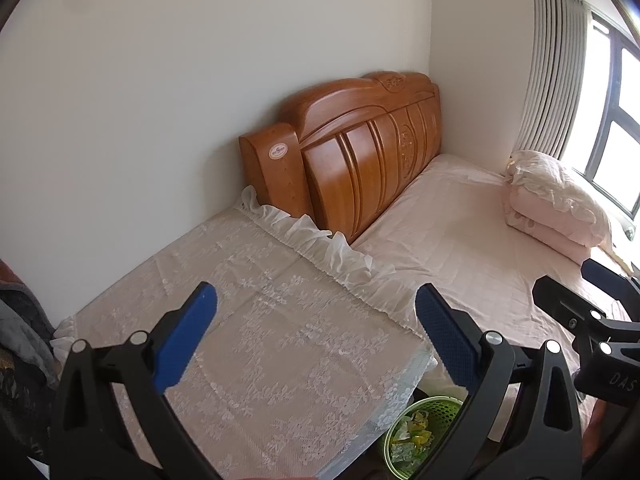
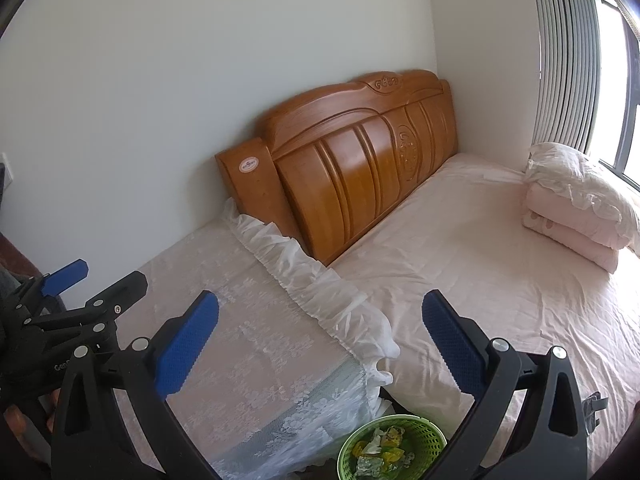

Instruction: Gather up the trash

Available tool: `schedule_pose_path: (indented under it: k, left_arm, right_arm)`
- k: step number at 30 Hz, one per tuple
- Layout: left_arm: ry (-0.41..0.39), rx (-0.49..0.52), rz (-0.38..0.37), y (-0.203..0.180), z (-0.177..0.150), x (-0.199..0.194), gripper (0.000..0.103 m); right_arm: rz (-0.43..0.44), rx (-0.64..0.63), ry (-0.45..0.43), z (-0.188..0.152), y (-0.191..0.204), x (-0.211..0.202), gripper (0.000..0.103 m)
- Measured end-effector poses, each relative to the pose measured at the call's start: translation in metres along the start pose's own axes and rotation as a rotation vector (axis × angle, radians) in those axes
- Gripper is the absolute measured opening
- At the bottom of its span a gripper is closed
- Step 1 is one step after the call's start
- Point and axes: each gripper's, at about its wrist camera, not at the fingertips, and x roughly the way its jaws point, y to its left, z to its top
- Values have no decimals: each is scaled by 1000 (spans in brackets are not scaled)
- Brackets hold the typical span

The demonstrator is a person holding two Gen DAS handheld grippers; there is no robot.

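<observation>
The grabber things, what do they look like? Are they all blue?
Not all blue. The left gripper and the right gripper match: black plastic frames with round silver bolts, and each has two flat blue fingers with bumpy, dotted pads. White letters are printed on the black bodies, too partial to read. No cables show.

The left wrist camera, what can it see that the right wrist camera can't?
Only the left wrist view shows the right hand-held gripper from the side, at its right edge, and dark window frames.

Only the right wrist view shows the left hand-held gripper from the side, at its left edge, and a small dark thing on the sheet.

Both show the wooden headboard, the lace cloth, the folded pink bedding and the green basket with wrappers inside.
</observation>
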Motion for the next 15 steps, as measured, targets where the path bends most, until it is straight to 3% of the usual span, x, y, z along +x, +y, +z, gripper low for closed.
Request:
schedule_pose_path:
  k: [15]
  left_arm:
    - [0, -6, 0, 1, -2, -1, 95]
  right_arm:
    - [5, 0, 5, -1, 2, 1, 101]
